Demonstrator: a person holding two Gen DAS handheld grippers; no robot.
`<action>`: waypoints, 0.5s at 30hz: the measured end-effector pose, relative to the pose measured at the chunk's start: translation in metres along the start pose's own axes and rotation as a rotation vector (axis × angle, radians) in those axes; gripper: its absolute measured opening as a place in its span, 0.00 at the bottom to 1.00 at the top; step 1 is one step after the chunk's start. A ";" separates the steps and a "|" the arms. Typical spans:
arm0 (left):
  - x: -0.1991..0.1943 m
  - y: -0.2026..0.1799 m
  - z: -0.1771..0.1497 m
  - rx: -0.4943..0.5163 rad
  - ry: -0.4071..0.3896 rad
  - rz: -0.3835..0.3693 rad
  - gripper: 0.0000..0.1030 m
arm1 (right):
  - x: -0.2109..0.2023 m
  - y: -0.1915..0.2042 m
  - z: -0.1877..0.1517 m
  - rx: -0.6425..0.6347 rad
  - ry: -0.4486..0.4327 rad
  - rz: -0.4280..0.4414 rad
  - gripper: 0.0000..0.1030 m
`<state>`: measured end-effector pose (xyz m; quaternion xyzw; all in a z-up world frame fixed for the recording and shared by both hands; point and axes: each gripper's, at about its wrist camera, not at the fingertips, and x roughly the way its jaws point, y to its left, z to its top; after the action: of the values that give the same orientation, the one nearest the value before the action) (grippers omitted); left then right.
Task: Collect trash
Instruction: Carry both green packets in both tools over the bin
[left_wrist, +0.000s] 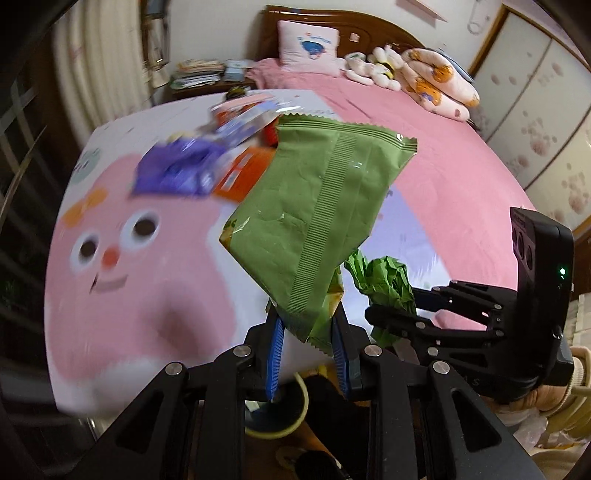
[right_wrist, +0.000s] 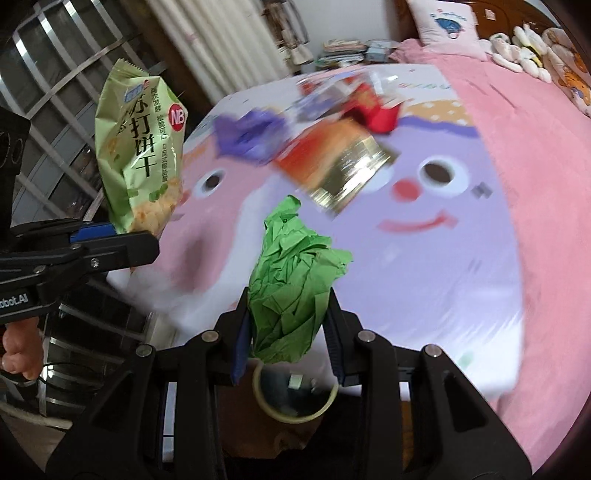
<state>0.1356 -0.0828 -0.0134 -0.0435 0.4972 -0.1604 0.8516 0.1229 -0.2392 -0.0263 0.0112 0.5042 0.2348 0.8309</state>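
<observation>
My left gripper (left_wrist: 308, 325) is shut on the lower corner of a green snack bag (left_wrist: 317, 206), which hangs up in the air over the bed's near edge. The right wrist view shows the same bag (right_wrist: 142, 147) from its printed side at the far left, with the left gripper (right_wrist: 114, 236) clamped on it. My right gripper (right_wrist: 288, 325) is shut on a crumpled green paper ball (right_wrist: 291, 280). In the left wrist view the right gripper (left_wrist: 391, 314) stands to the right, still holding the paper ball (left_wrist: 384, 284). More wrappers lie on the bed: a purple one (left_wrist: 177, 170), an orange and gold one (right_wrist: 332, 166).
A bed with a cartoon-face blanket (left_wrist: 140, 280) and pink cover (left_wrist: 443, 155) fills both views. A pillow (left_wrist: 308, 46) and plush toys (left_wrist: 373, 62) lie at the headboard. A nightstand with books (left_wrist: 199, 72) stands left of it. A round yellow-rimmed bin (right_wrist: 295, 398) sits below the grippers.
</observation>
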 end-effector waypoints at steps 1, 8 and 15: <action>-0.006 0.004 -0.019 -0.012 0.000 0.003 0.23 | 0.001 0.009 -0.009 -0.010 0.005 0.003 0.31; -0.013 0.030 -0.135 -0.097 0.076 0.007 0.23 | 0.022 0.073 -0.089 -0.068 0.107 0.027 0.31; 0.032 0.048 -0.226 -0.169 0.212 0.014 0.23 | 0.083 0.086 -0.151 -0.085 0.248 0.012 0.31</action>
<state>-0.0329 -0.0279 -0.1646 -0.0945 0.5965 -0.1157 0.7886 -0.0057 -0.1628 -0.1476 -0.0500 0.5928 0.2606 0.7604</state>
